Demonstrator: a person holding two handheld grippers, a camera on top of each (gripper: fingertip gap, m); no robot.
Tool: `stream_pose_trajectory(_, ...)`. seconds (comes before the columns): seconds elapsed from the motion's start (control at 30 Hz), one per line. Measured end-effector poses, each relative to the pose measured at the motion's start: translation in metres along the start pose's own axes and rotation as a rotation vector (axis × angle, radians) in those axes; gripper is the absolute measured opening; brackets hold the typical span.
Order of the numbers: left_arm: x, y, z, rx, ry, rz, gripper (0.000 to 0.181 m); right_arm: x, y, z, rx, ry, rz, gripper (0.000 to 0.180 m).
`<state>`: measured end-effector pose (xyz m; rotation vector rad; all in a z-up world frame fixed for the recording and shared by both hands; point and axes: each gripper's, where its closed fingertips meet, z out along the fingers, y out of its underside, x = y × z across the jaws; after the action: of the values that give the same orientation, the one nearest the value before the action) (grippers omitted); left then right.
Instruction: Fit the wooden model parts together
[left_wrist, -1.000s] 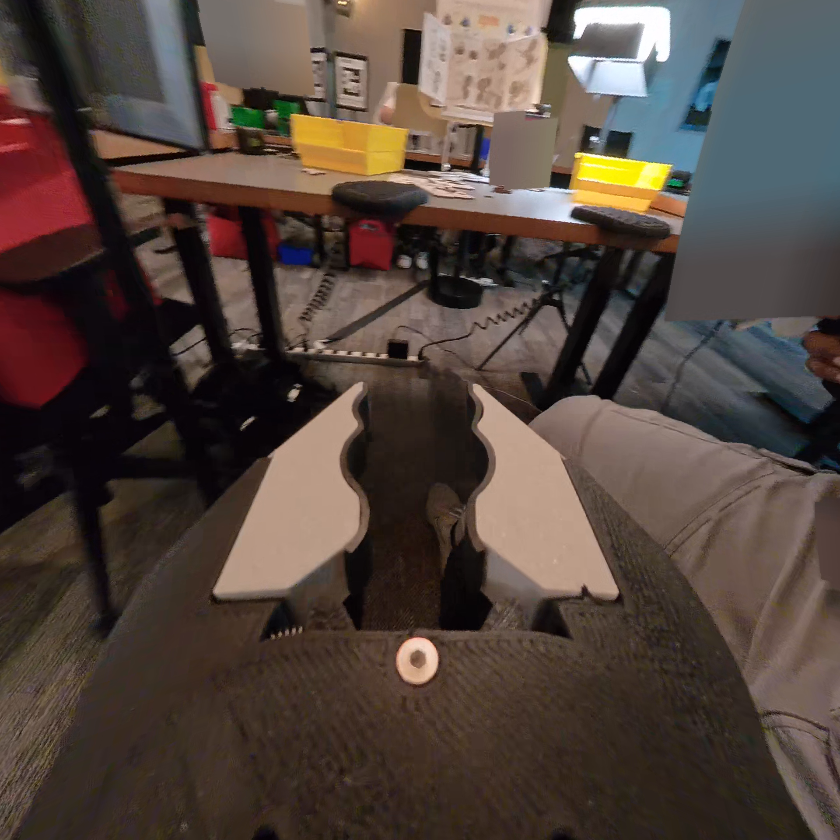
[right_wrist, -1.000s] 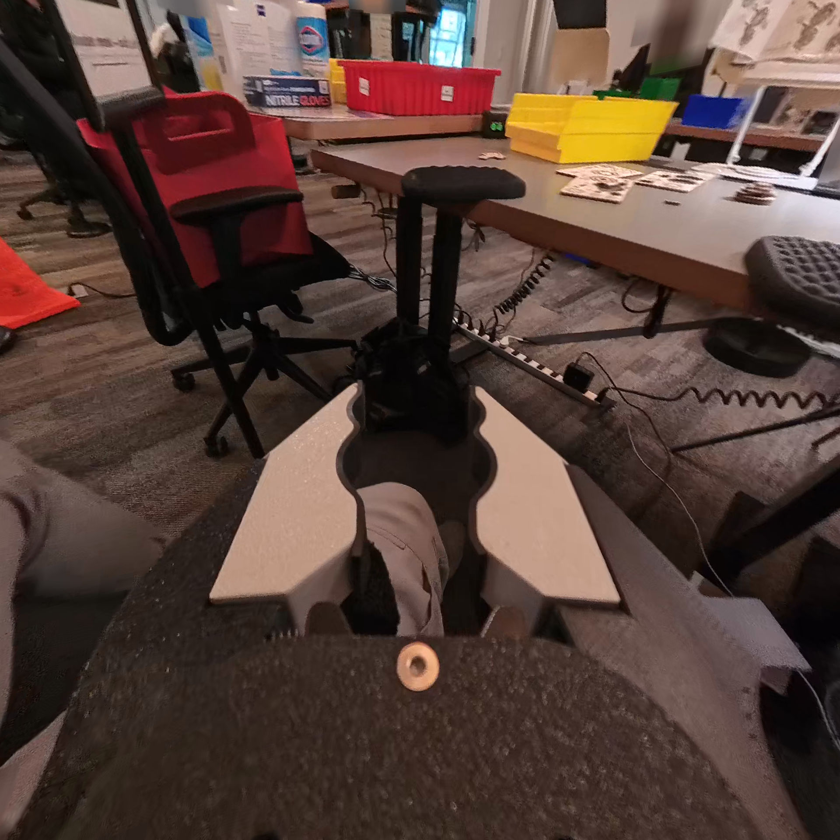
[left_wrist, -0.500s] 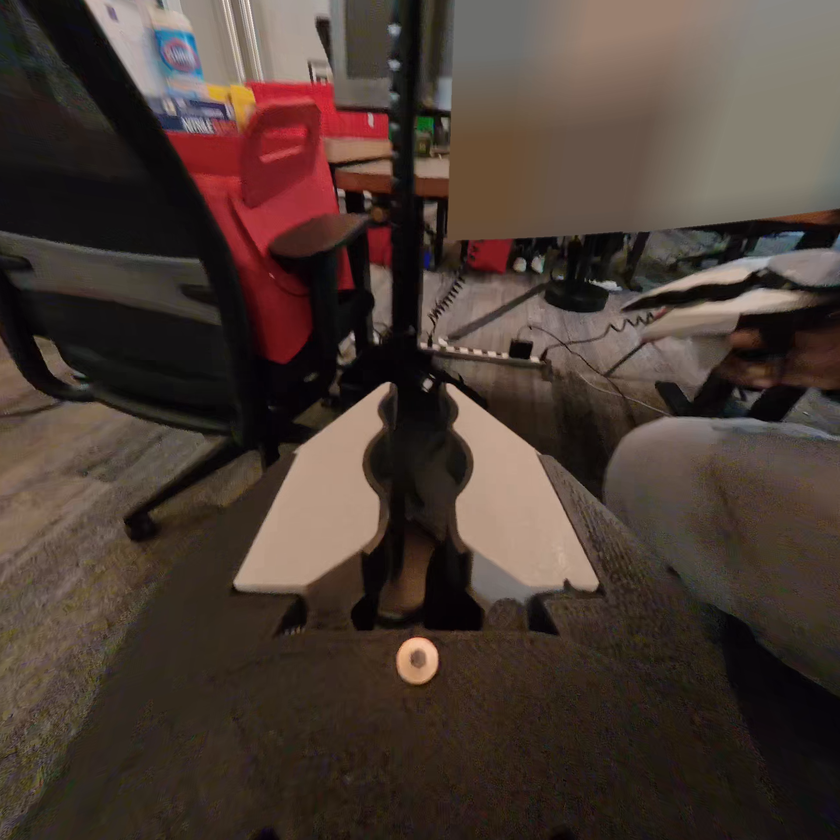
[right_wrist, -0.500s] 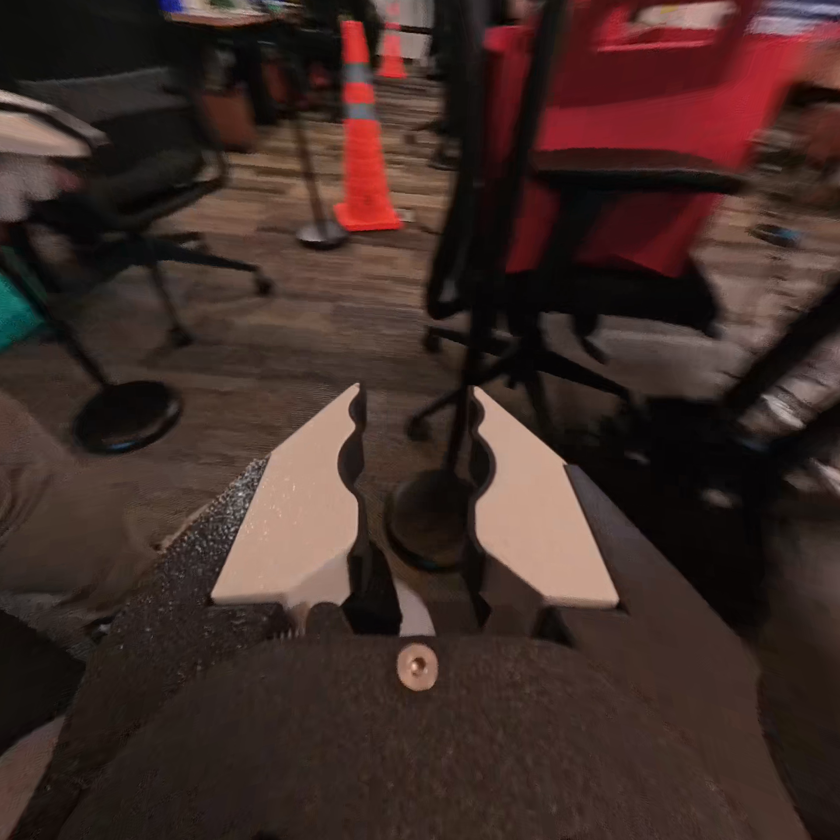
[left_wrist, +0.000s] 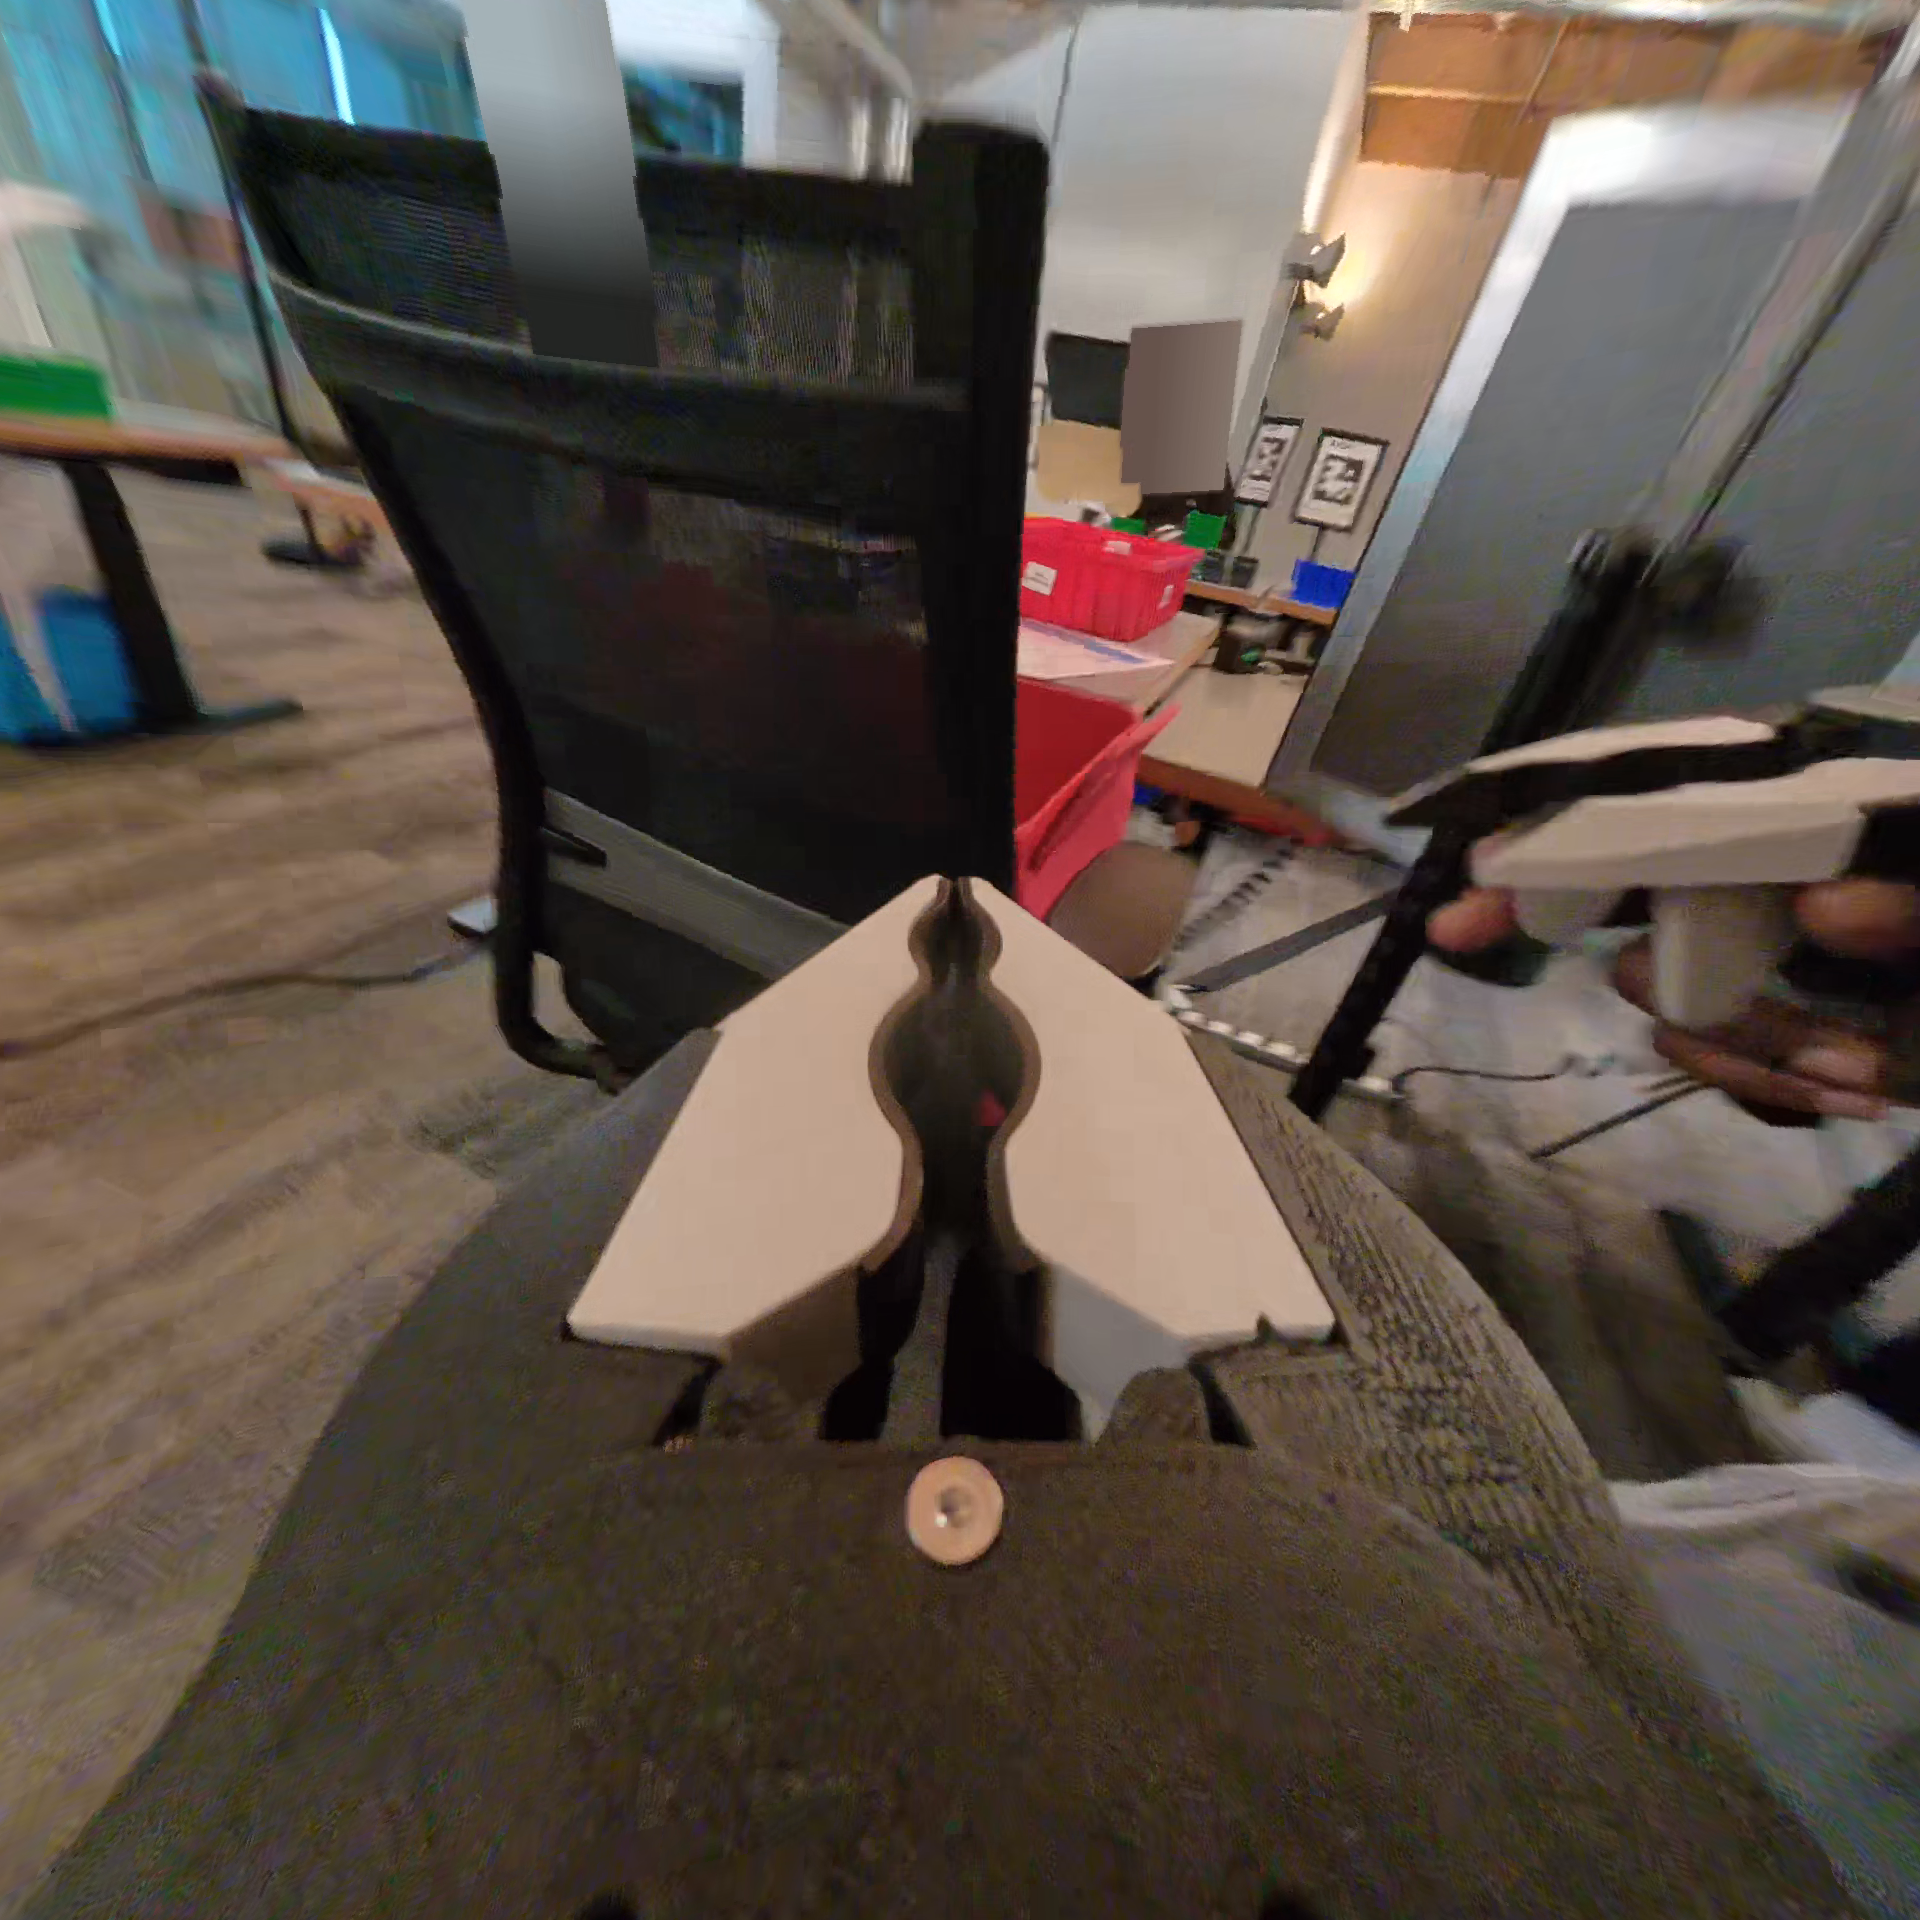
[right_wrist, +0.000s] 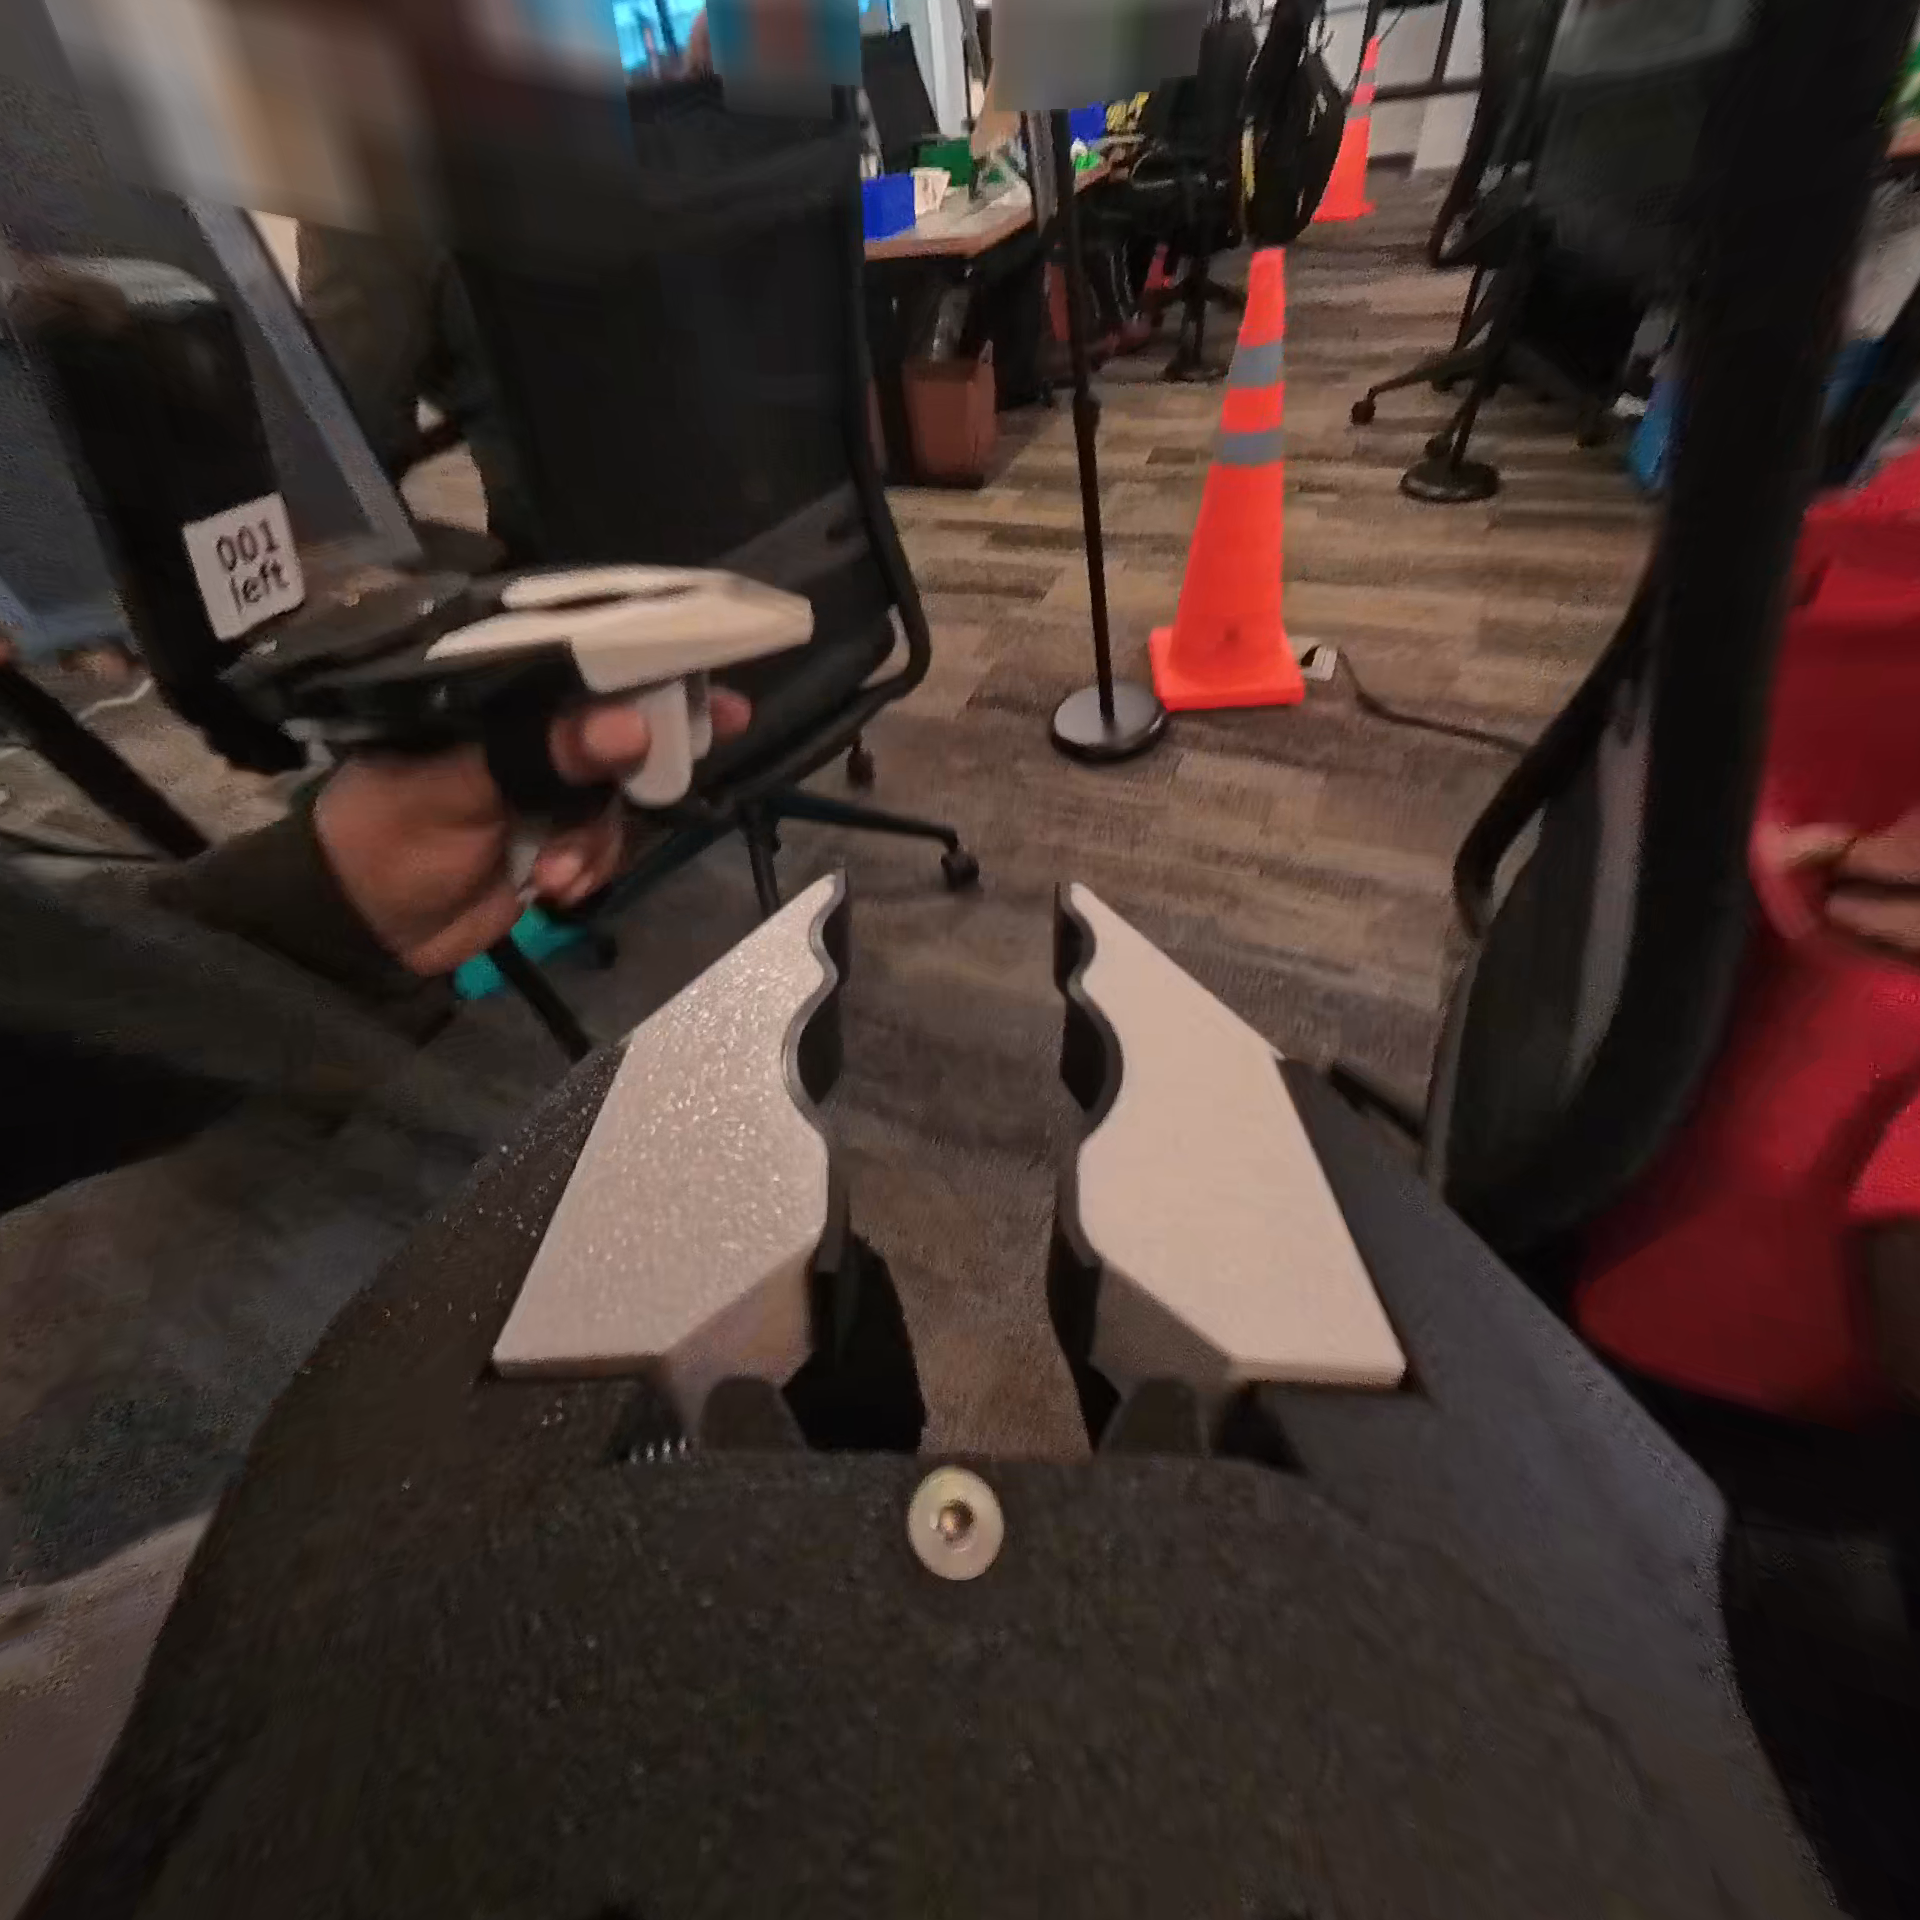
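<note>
In the left wrist view the left tool (left_wrist: 954, 883) has its two grey fingertips pressed together at the tip, with nothing between them. It points at the mesh back of one black office chair (left_wrist: 717, 540). Behind the chair, one red bin (left_wrist: 1107, 587) sits on a table (left_wrist: 1216, 717); what it holds cannot be made out. Farther back stand one green bin (left_wrist: 1205, 527) and one blue bin (left_wrist: 1325, 580), contents hidden. At the right edge the right tool (left_wrist: 1403, 816) shows side-on, held in a hand (left_wrist: 1766, 997).

In the right wrist view the right tool (right_wrist: 951, 914) is spread wide and empty, over patterned carpet (right_wrist: 1195, 862). To the left, a hand (right_wrist: 447, 842) holds the left tool (right_wrist: 800, 623), which carries a white label. Two orange traffic cones (right_wrist: 1242, 499) are in sight, one near, one far. One blue bin (right_wrist: 888, 208) sits on a distant table; contents are unclear. No wooden model parts appear in either view.
</note>
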<state>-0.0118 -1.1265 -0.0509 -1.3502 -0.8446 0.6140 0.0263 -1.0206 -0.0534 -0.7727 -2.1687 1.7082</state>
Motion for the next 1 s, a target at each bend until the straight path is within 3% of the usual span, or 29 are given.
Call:
stream_pose_trajectory(0.13, -0.011, -0.116, 0.001, -0.089, 0.07, -0.225, 0.0, 0.011, -0.147, 0.014, 0.025, 0.121, 0.031, 0.038)
stream_pose_trajectory(0.23, -0.032, -0.182, 0.008, -0.158, 0.115, -0.223, 0.005, 0.035, -0.214, 0.02, 0.044, 0.234, 0.047, 0.039)
stream_pose_trajectory(0.33, -0.063, -0.221, 0.02, -0.233, 0.177, -0.155, 0.023, 0.057, -0.252, 0.036, 0.07, 0.318, 0.071, 0.04)
stream_pose_trajectory(0.5, -0.145, -0.246, 0.059, -0.269, 0.191, -0.082, 0.047, 0.094, -0.281, 0.095, 0.117, 0.393, 0.107, 0.04)
stream_pose_trajectory(0.7, -0.282, -0.262, 0.129, -0.252, 0.106, -0.063, 0.059, 0.161, -0.325, 0.218, 0.169, 0.334, 0.112, 0.039)
stream_pose_trajectory(0.83, -0.398, -0.266, 0.178, -0.312, 0.015, -0.016, 0.059, 0.239, -0.37, 0.325, 0.236, 0.278, 0.058, 0.039)
stream_pose_trajectory(1.0, -0.532, -0.309, 0.255, -0.346, -0.055, 0.012, 0.063, 0.339, -0.44, 0.453, 0.267, 0.214, 0.096, 0.04)
